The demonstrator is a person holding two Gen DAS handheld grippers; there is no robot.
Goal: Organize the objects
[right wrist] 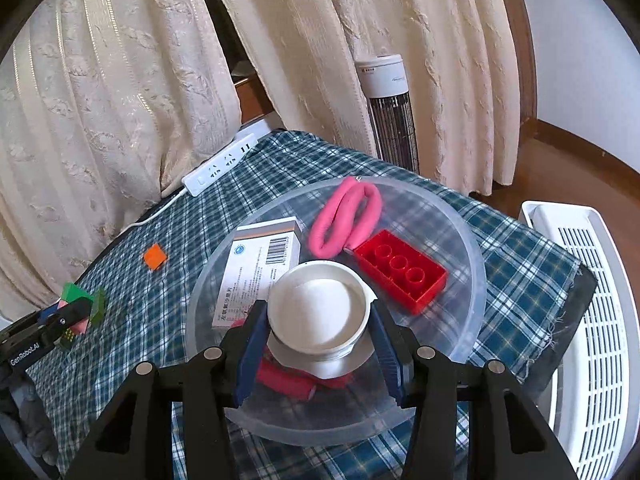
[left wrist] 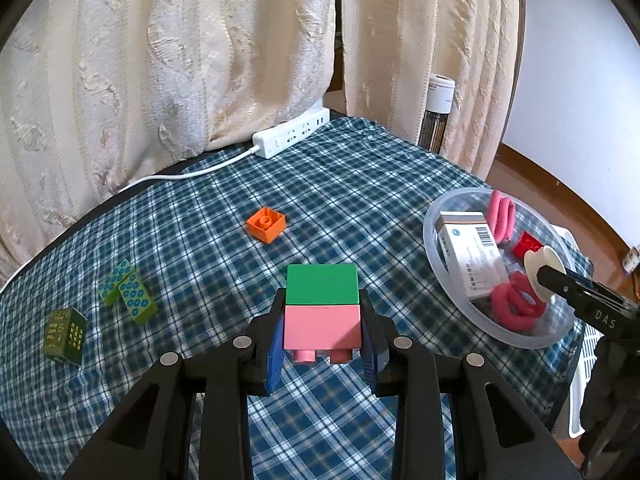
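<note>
Left wrist view: my left gripper (left wrist: 322, 334) is clamped on a two-block stack, a pink block (left wrist: 322, 327) below and a green block (left wrist: 322, 283) on top, the blue pads pressing the pink one's flat sides above the checked tablecloth (left wrist: 208, 216). Hard moulded plastic, light and stiff by the look of it; I judge the smooth faces slippery, and the green half, seemingly only stud-fitted, could twist off if knocked, so the low grip on the pink body suits.

At two o'clock sits the clear plastic bowl (left wrist: 430, 236), already holding a medicine box (left wrist: 468, 254), pink hair rollers (left wrist: 514, 306) and a red brick (right wrist: 400, 270).

Right wrist view: my right gripper (right wrist: 318, 326) holds a small white cup (right wrist: 318, 304) by its sides over the bowl's middle, jaws partly closed round it. It looks thin-walled and light, so I would squeeze gently, below the rim.

Still loose on the cloth: an orange brick (left wrist: 266, 224) at twelve o'clock, and green patterned blocks (left wrist: 128, 290) and a dark green box (left wrist: 64, 336) at nine.
</note>
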